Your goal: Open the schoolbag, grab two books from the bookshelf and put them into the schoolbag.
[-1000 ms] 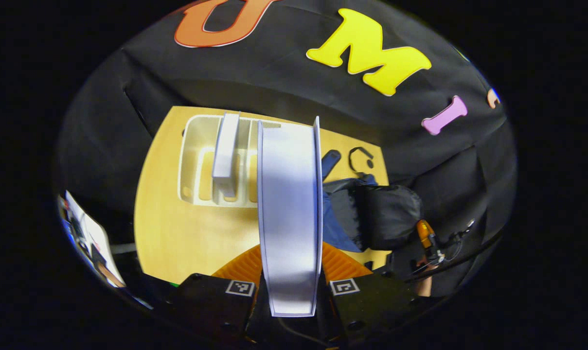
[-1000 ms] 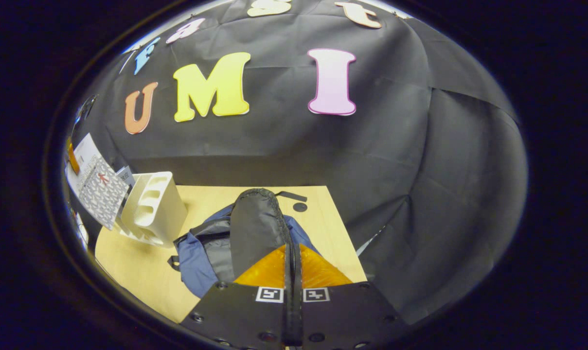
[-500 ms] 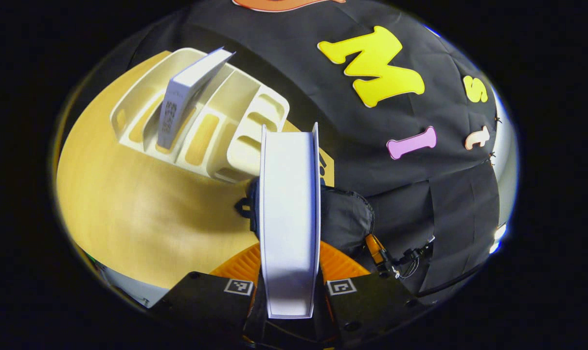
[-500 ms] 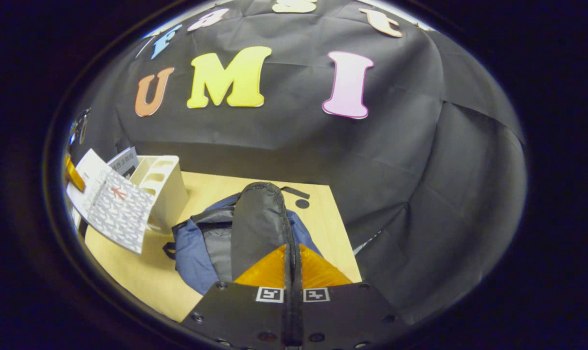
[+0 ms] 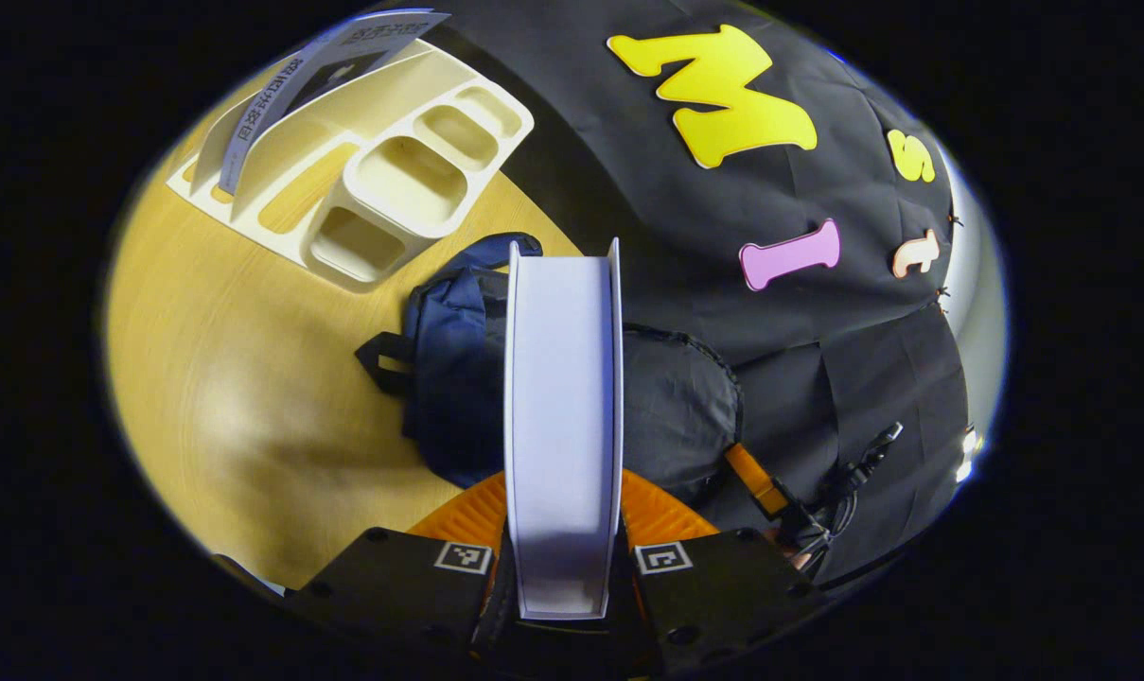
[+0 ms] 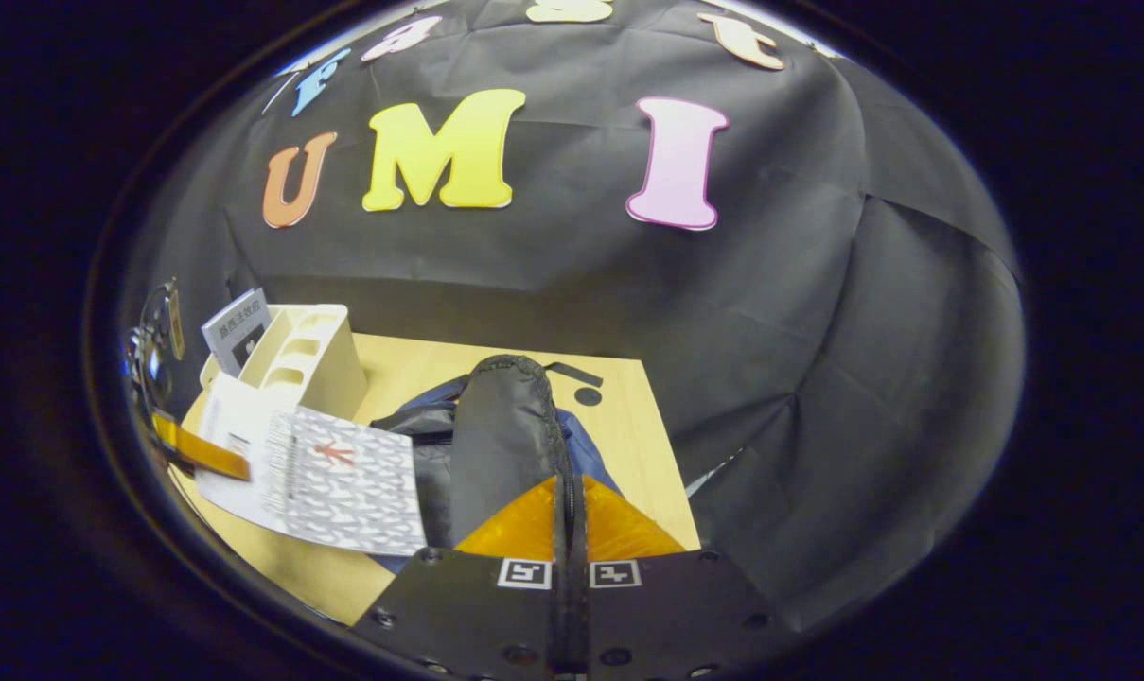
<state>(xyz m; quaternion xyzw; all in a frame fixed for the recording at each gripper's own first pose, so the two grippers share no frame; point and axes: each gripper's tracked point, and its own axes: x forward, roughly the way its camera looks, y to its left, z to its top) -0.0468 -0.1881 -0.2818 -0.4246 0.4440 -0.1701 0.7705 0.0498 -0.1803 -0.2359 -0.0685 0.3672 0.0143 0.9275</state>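
in the left gripper view the left gripper (image 5: pixel 562 567) is clamped on a white book (image 5: pixel 562 416), both fingers pressing its covers as it is held edge-on above the blue and black schoolbag (image 5: pixel 458 378) on the wooden table (image 5: pixel 231 397). in the right gripper view the right gripper (image 6: pixel 570 577) is pinched tight on the bag's black flap (image 6: pixel 505 435), holding it upright, with that book's patterned cover (image 6: pixel 344 482) just to its left over the bag. farther back the cream bookshelf (image 5: pixel 382 180) stands on the table, a second book (image 5: pixel 288 85) leaning in one slot.
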